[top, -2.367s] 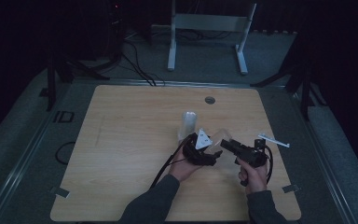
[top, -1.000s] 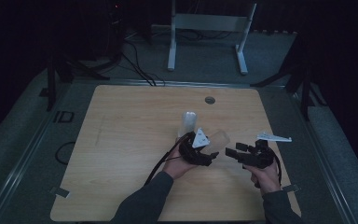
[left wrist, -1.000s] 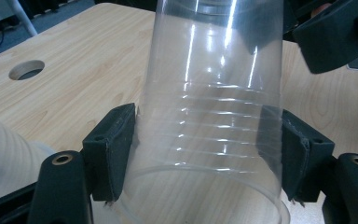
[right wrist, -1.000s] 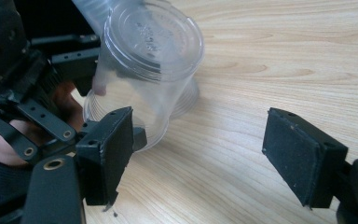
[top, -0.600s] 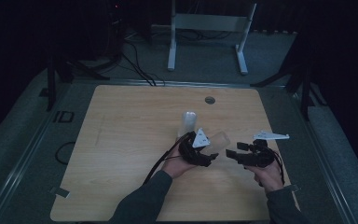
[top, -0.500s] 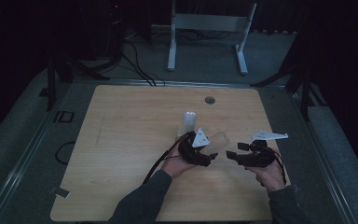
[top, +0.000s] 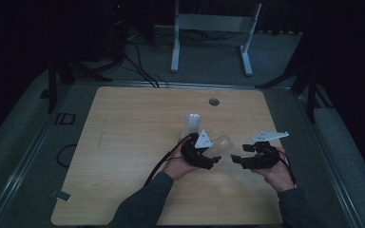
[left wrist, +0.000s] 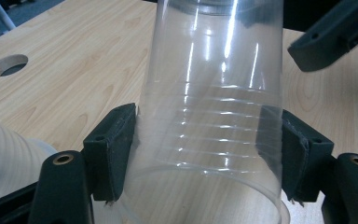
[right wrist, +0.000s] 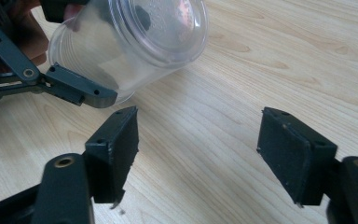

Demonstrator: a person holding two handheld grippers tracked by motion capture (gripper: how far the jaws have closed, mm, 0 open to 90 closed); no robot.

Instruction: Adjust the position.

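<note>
A clear plastic cup (top: pixel 223 142) lies tilted on its side just above the wooden table (top: pixel 123 142), its base pointing right. My left gripper (top: pixel 216 152) is shut on it; in the left gripper view both pads (left wrist: pixel 114 149) press on the ribbed wall of the cup (left wrist: pixel 214 93). My right gripper (top: pixel 240 153) faces the cup's base from the right, a short way off. Its jaws have just been closing, and they stand open (right wrist: pixel 198 149) with only bare table between them. In the right gripper view the cup (right wrist: pixel 135 42) is at the upper left.
A frosted white cup (top: pixel 192 123) stands upright just behind the left gripper; its side (left wrist: pixel 4 154) fills the lower left of the left gripper view. A cable hole (top: pixel 213 101) sits near the table's far edge. Metal stand legs (top: pixel 176 52) rise beyond the table.
The right gripper has slid left toward the held cup and its jaws have narrowed. The left gripper has kept still with the cup.
</note>
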